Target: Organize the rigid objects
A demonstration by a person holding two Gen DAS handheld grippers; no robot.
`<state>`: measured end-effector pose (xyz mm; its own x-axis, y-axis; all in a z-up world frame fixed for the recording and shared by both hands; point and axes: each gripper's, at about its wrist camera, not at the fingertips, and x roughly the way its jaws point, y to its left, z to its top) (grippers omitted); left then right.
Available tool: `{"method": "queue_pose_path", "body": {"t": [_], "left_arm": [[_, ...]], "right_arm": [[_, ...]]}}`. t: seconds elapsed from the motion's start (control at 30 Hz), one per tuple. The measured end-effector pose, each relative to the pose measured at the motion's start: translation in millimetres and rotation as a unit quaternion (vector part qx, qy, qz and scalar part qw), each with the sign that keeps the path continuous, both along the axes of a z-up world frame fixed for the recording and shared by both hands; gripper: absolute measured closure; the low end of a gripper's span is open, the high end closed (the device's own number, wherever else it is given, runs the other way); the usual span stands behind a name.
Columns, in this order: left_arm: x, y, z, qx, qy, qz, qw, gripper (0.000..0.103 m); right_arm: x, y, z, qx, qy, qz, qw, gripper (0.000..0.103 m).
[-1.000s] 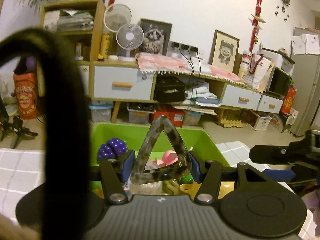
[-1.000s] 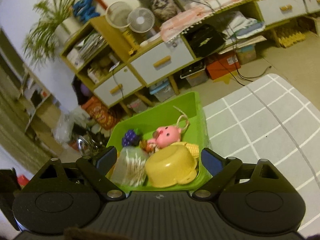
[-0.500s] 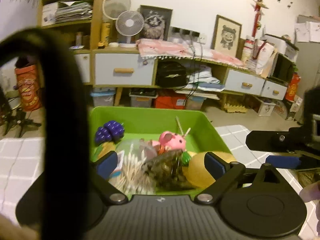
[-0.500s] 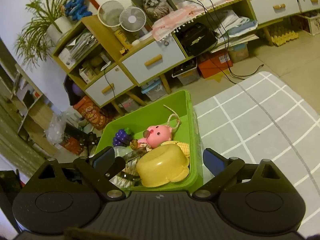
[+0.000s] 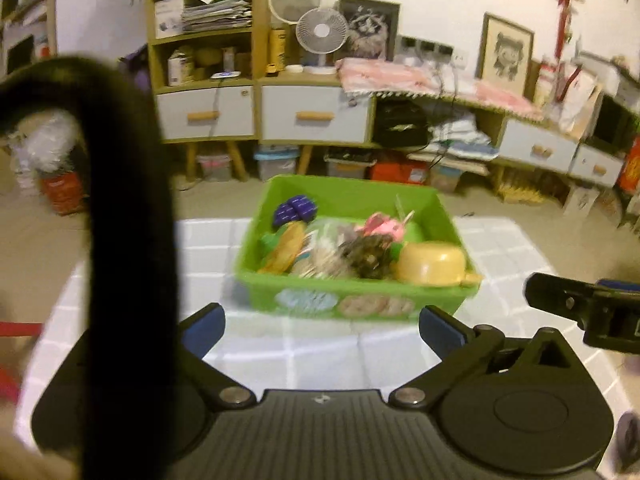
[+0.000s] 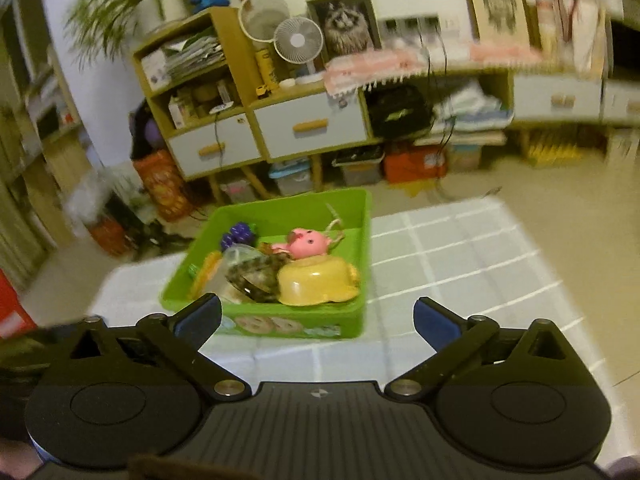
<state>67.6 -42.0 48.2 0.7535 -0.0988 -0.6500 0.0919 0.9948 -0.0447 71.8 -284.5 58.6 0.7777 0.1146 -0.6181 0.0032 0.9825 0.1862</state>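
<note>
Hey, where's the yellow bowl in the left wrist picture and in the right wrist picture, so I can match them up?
Left wrist: the yellow bowl lies upside down in the near right corner of the green bin, right of centre.
Right wrist: the yellow bowl sits in the same near right corner of the green bin, near the picture's centre.
Shared landmark: the pink pig toy, just behind the bowl in both.

A bin (image 5: 352, 304) sits on the surface (image 5: 320, 348), holding a bowl (image 5: 432, 266) at its near right. A hair clip (image 5: 368, 256) lies just left of the bowl, a toy pig (image 6: 306, 243) behind them, and toy grapes (image 5: 295, 209) at the far left. Cabinets (image 5: 312, 116) stand on the floor behind the surface, with a fan (image 5: 322, 36) on top.
</note>
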Motion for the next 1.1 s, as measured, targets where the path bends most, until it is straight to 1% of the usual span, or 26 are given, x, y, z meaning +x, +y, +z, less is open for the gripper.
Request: {"method": "queue_pose_path", "body": {"t": [0.03, 0.1, 0.2, 0.33, 0.47, 0.63, 0.97, 1.1], "left_arm": [[-7, 2, 2, 0.005, 0.0, 0.005, 1.0, 0.022], [-20, 7, 4, 0.004, 0.002, 0.011, 0.9999, 0.022], [-34, 20, 3, -0.017, 0.005, 0.022, 0.9996, 0.022], [-41, 32, -6, -0.043, 0.028, 0.026, 0.9983, 0.022], [-48, 32, -16, -0.025, 0.032, 0.022, 0.9989, 0.022], [-50, 36, -24, -0.023, 0.045, 0.02, 0.9985, 0.022], [-49, 38, -24, -0.029, 0.053, 0.021, 0.998, 0.022], [-49, 39, -27, -0.041, 0.06, 0.023, 0.9971, 0.022]], "right_arm": [[-4, 2, 1, -0.012, 0.01, -0.002, 1.0, 0.002], [-12, 5, 1, -0.02, 0.022, -0.008, 1.0, 0.002], [-23, 8, -5, -0.016, 0.036, -0.015, 0.999, 0.002], [-27, 12, -15, -0.024, 0.062, -0.019, 0.998, 0.002], [-27, 18, -26, -0.036, 0.076, -0.019, 0.996, 0.002], [-28, 21, -30, -0.028, 0.081, -0.026, 0.996, 0.002], [-28, 34, -36, -0.05, 0.089, -0.008, 0.995, 0.002], [-29, 36, -38, -0.059, 0.091, -0.003, 0.994, 0.002]]}}
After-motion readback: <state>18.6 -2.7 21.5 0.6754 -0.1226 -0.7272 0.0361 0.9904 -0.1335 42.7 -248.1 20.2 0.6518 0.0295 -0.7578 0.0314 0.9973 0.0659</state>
